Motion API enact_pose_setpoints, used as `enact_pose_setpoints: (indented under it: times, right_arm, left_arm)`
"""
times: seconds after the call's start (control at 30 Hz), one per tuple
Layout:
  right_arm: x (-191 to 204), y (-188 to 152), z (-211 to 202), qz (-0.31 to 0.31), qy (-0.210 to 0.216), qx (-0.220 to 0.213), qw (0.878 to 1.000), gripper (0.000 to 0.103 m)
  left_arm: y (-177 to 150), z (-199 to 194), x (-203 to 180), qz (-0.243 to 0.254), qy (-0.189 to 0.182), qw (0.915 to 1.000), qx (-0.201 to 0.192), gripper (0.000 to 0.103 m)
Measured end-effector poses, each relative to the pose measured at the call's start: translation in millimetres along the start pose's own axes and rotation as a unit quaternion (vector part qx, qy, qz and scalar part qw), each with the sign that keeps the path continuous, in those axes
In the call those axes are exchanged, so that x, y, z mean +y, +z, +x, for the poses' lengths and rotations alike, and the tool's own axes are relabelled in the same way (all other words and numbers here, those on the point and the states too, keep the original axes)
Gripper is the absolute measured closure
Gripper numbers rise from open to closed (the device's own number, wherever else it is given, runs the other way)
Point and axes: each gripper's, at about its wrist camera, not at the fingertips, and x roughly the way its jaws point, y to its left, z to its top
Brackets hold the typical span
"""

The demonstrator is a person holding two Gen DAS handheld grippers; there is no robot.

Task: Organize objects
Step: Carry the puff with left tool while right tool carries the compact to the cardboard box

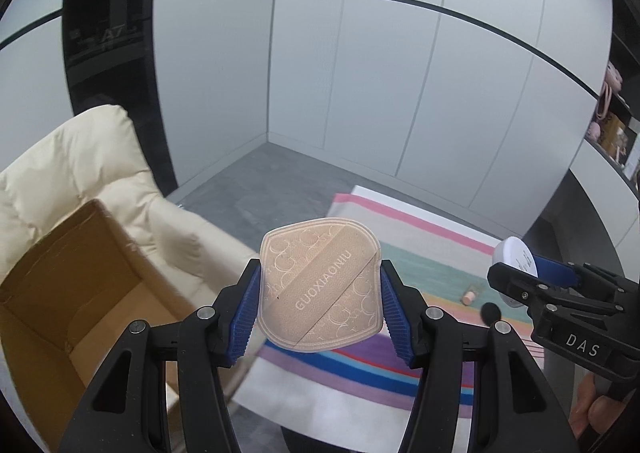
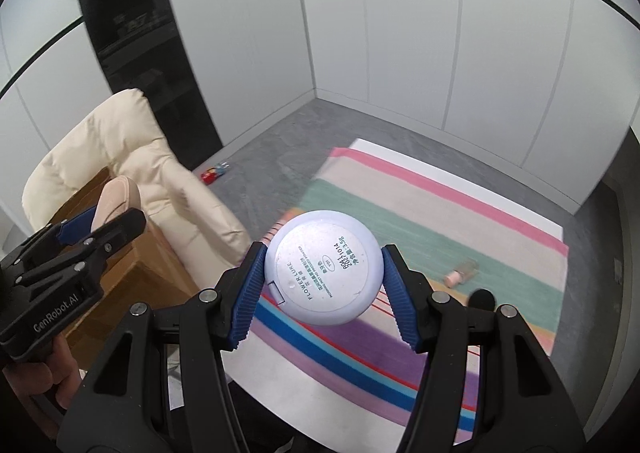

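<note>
My left gripper (image 1: 320, 305) is shut on a beige powder puff (image 1: 318, 289) marked GUOXIAONIU, held in the air over the edge of a striped cloth (image 1: 432, 265). My right gripper (image 2: 323, 277) is shut on a round white compact case (image 2: 322, 267) with a printed label, also held above the cloth (image 2: 460, 221). The right gripper shows at the right of the left wrist view (image 1: 532, 273), the left gripper with the puff at the left of the right wrist view (image 2: 100, 225). An open cardboard box (image 1: 76, 293) sits on a cream chair to the left.
A cream padded chair (image 2: 120, 157) carries the box (image 2: 132, 277). On the cloth lie a small pink bottle (image 2: 460, 273) and a black round item (image 2: 482, 299). A small red object (image 2: 214, 173) lies on the grey floor. White wall panels stand behind; shelves (image 1: 616, 125) at far right.
</note>
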Motion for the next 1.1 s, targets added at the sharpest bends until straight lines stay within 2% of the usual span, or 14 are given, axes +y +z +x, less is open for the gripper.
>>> enact_pose_setpoints:
  times: [0.57, 0.97, 1.1]
  right_arm:
    - [123.1, 14.9, 26.4, -0.090, 0.062, 0.002, 0.994, 0.043]
    - [213.9, 9.2, 46.2, -0.156, 0.107, 0.016, 0.982, 0.043]
    - [244.5, 6.5, 53.1, -0.175, 0.119, 0.018, 0.977, 0.043]
  left_arm:
    - [-12.9, -20.2, 94.1, -0.052, 0.055, 0.9971, 0.003, 0.044]
    - [-34.8, -44.3, 168.0, -0.095, 0.095, 0.9908, 0.015, 0.039]
    - [-43.3, -51.9, 191.5, -0.108, 0.106, 0.9883, 0.018, 0.035]
